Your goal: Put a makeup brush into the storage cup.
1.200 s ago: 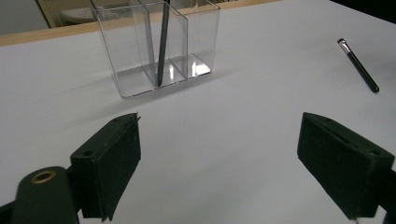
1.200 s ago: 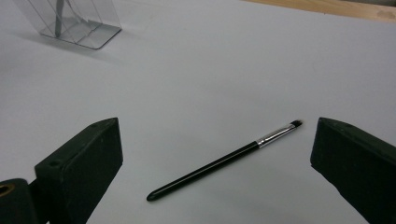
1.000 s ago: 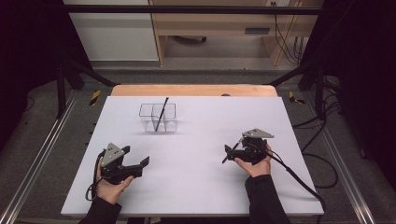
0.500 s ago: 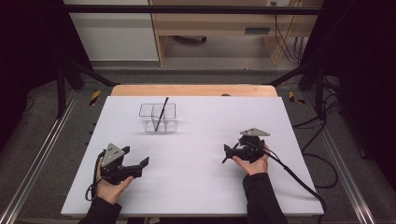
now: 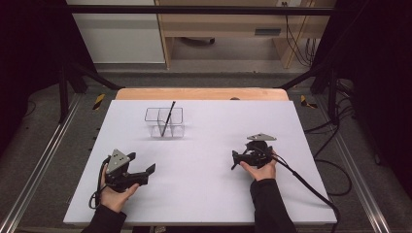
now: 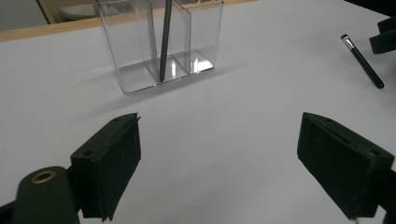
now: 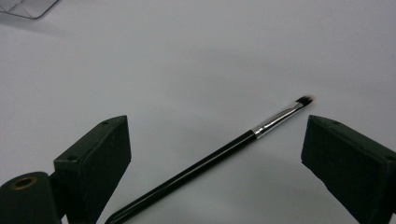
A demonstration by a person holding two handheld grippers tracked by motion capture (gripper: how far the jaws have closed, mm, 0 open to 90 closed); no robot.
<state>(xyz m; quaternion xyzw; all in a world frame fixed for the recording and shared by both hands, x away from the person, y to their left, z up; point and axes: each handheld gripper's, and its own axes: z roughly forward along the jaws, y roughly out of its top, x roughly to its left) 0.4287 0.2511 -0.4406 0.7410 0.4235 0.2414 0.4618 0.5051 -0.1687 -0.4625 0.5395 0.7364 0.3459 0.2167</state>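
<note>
Drawn slightly closer to the person since a second ago, right claw [image 7: 215, 154] spread and just closing around makeup brush [image 7: 210, 161] on white counter [image 5: 204, 194], well right of clear organizer [image 5: 164, 122]; left claw [image 6: 219, 163] spread, empty.

- High view: set above the near edge of the white table [image 5: 204, 194], facing forward and down, far enough to take in both hands.
- Left gripper view: low over the tabletop, looking out between its own jaws toward the clear organizer [image 6: 159, 42] ahead.
- Right gripper view: lower and closer, facing the brush [image 7: 210, 161] lying between its jaws.
- Shared: brush [image 6: 363, 60] and organizer corner [image 7: 25, 8].
</note>
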